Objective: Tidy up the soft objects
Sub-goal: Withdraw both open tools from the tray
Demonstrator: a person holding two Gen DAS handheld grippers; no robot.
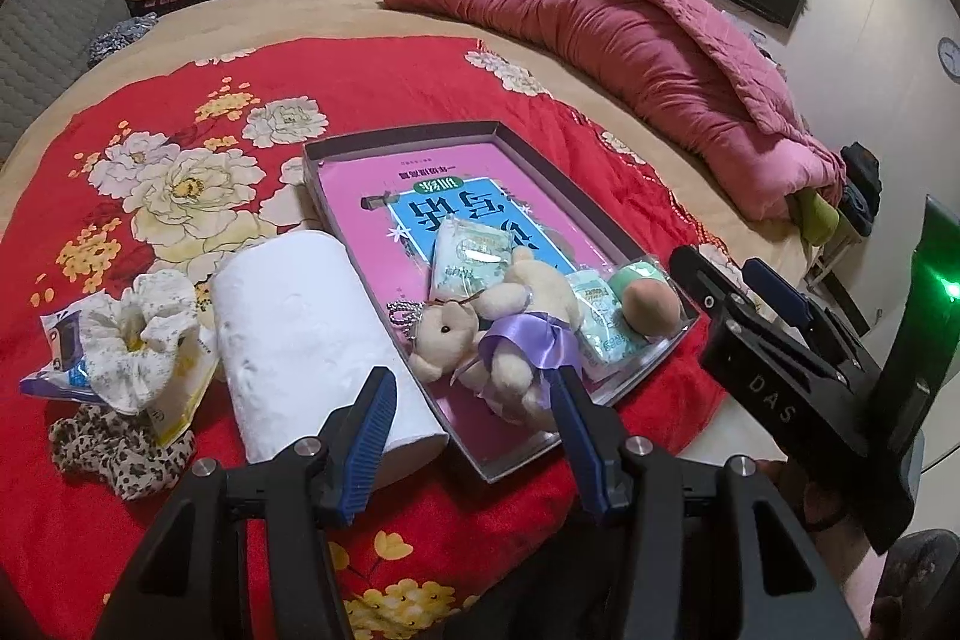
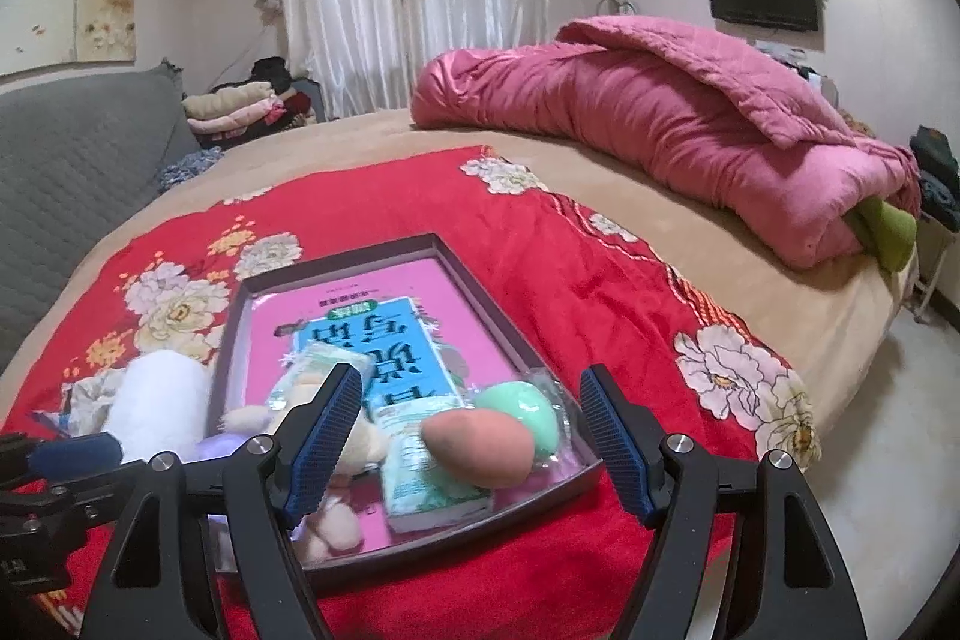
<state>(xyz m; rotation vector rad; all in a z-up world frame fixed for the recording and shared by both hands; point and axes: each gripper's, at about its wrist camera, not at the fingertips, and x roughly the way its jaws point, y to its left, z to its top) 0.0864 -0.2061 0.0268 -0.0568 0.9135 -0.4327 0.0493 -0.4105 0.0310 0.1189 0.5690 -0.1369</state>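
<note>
We see both tongs, left [image 1: 474, 406] and right [image 2: 471, 439], spread wide, gripping nothing. Teddy bear [image 1: 492, 334] lies in tray [image 1: 414, 142]; paper roll [image 1: 300, 322] beside it on bed.

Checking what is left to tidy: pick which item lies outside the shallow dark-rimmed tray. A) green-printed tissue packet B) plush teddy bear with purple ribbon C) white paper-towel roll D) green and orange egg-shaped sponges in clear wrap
C: the white paper-towel roll lies on the red floral cloth beside the shallow dark-rimmed tray, against its left wall, while the other three lie inside it.
</note>
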